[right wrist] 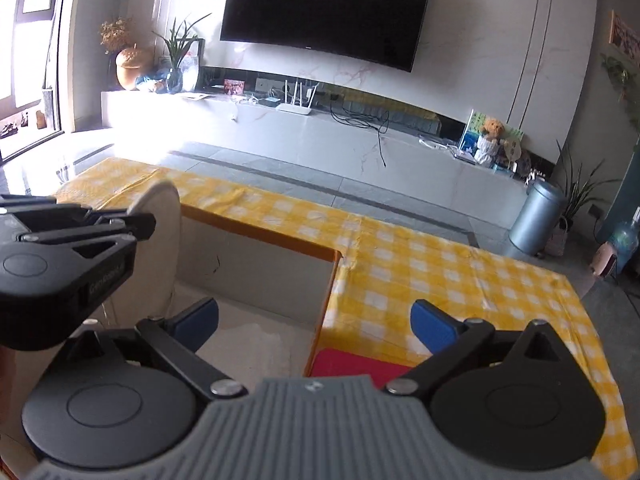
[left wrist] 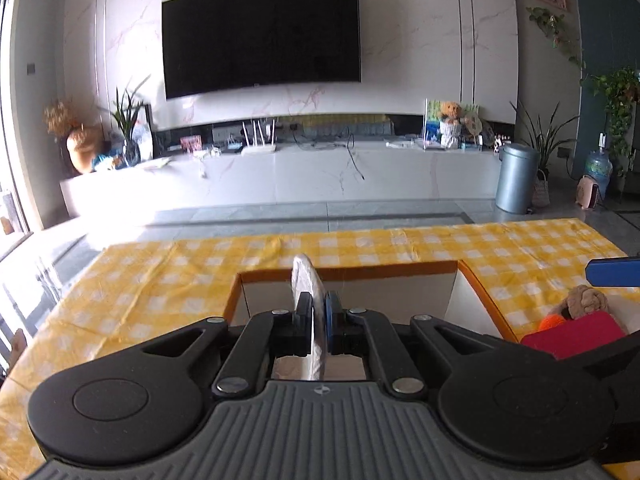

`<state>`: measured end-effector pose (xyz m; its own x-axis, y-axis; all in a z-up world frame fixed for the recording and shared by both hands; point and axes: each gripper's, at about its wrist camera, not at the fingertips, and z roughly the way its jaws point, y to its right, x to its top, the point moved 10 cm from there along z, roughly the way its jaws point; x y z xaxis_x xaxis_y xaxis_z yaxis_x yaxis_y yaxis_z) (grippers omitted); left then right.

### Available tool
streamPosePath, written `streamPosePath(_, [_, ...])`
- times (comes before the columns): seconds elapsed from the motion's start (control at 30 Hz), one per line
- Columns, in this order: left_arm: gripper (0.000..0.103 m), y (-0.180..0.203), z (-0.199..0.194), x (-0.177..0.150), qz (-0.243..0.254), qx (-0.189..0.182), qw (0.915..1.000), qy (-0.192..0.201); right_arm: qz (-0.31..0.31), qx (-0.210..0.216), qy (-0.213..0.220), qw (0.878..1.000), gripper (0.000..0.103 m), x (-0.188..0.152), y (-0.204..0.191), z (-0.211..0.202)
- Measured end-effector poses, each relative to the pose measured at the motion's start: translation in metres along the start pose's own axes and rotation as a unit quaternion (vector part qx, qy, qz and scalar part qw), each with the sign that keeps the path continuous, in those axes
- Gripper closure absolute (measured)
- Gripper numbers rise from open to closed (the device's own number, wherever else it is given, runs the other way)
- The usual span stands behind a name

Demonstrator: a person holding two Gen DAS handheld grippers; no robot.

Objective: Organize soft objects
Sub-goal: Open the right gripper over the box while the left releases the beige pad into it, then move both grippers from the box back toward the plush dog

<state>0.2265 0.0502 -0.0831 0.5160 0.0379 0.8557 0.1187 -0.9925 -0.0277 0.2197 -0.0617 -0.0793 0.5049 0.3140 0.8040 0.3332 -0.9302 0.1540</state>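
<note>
**White round pad held over the box, right hand free**

The left gripper point(left wrist: 319, 316) is clamped on a thin white round pad point(left wrist: 306, 284), held upright on edge above the orange-rimmed box point(left wrist: 476, 280) on the yellow checked tablecloth point(left wrist: 160, 280). The right gripper point(right wrist: 314, 320) stands wide open with nothing between its blue pads, above the box's near right corner. Just right of the box lie a red cushion point(left wrist: 576, 336) and a brown plush toy point(left wrist: 586, 300). The step in hand looks like placing the pad; next, lower and release it inside, then fetch the cushion.

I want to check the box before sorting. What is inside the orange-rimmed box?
The orange-rimmed box shows pale walls and a bare pale floor. The left hand-held gripper with its round white pad and the right hand-held gripper cover the near part.
</note>
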Motion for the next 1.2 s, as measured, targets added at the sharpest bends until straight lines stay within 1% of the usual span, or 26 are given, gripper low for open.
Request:
streamPosePath(0.03, [0.096,0.001,0.004,-0.004,0.001,0.001,0.9999,-0.010,0.011,-0.007,-0.002,1.000,0.003,-0.003,0.005,0.003])
streamPosePath(0.07, [0.096,0.002,0.005,-0.008,0.009,-0.001,0.9999,-0.012,0.023,-0.009,-0.005,1.000,0.003,-0.005,0.009,0.004])
streamPosePath(0.1, [0.096,0.004,0.006,-0.011,0.016,-0.005,0.9997,-0.016,0.037,-0.004,-0.008,0.999,0.003,-0.006,0.012,0.005])
streamPosePath(0.13, [0.095,0.006,0.008,-0.014,0.018,-0.016,0.9994,-0.025,0.048,0.005,-0.009,0.999,0.003,-0.005,0.014,0.005])
streamPosePath(0.17, [0.092,0.007,0.008,-0.016,0.010,-0.031,0.9990,-0.032,0.058,0.013,-0.007,0.998,0.003,-0.004,0.015,0.003])
streamPosePath(0.23, [0.076,0.008,0.006,-0.019,-0.006,-0.055,0.9976,-0.040,0.075,0.016,0.000,0.997,0.003,0.000,0.020,-0.001])
streamPosePath(0.3, [0.033,0.008,0.001,-0.020,-0.010,-0.068,0.9970,-0.034,0.083,0.014,0.008,0.996,0.003,0.003,0.024,-0.007])
streamPosePath(0.37, [0.020,0.010,-0.005,-0.017,-0.007,-0.075,0.9970,-0.015,0.084,0.007,0.011,0.996,0.003,0.003,0.028,-0.009])
streamPosePath(0.47, [0.018,0.012,-0.016,-0.011,-0.006,-0.082,0.9966,0.002,0.081,-0.013,0.011,0.997,0.003,0.001,0.036,-0.006])
streamPosePath(0.53, [0.017,0.009,-0.019,-0.008,-0.029,-0.099,0.9947,-0.006,0.091,-0.010,-0.002,0.996,0.003,-0.004,0.040,-0.001])
streamPosePath(0.6, [0.016,0.007,-0.022,-0.005,-0.060,-0.133,0.9891,-0.019,0.117,0.013,-0.010,0.993,0.003,-0.007,0.042,0.002])
streamPosePath(0.63, [0.016,0.006,-0.024,-0.003,-0.075,-0.147,0.9860,-0.024,0.137,0.026,-0.014,0.990,0.003,-0.008,0.044,0.003])
streamPosePath(0.7, [0.016,0.000,-0.030,0.003,-0.106,-0.170,0.9793,-0.029,0.158,0.041,-0.016,0.987,0.003,-0.008,0.045,0.002])
streamPosePath(0.8, [0.016,-0.010,-0.035,0.012,-0.152,-0.188,0.9698,-0.029,0.167,0.045,-0.005,0.985,0.003,-0.002,0.048,-0.004])
streamPosePath(0.87, [0.016,-0.014,-0.038,0.016,-0.161,-0.194,0.9672,-0.030,0.164,0.043,0.001,0.985,0.003,0.000,0.051,-0.009])
streamPosePath(0.9, [0.016,-0.015,-0.039,0.016,-0.157,-0.192,0.9684,-0.030,0.165,0.039,0.005,0.986,0.003,0.000,0.057,-0.013])
streamPosePath(0.97, [0.016,-0.013,-0.041,0.017,-0.142,-0.177,0.9736,-0.029,0.168,0.031,0.011,0.985,0.003,0.001,0.068,-0.020])
streamPosePath(1.07, [0.016,-0.001,-0.045,0.015,-0.099,-0.141,0.9847,-0.027,0.179,0.011,0.027,0.983,0.003,0.002,0.092,-0.034])
streamPosePath(1.2, [0.016,0.023,-0.052,0.015,-0.039,-0.133,0.9899,-0.030,0.167,-0.040,0.043,0.984,0.003,0.000,0.130,-0.053])
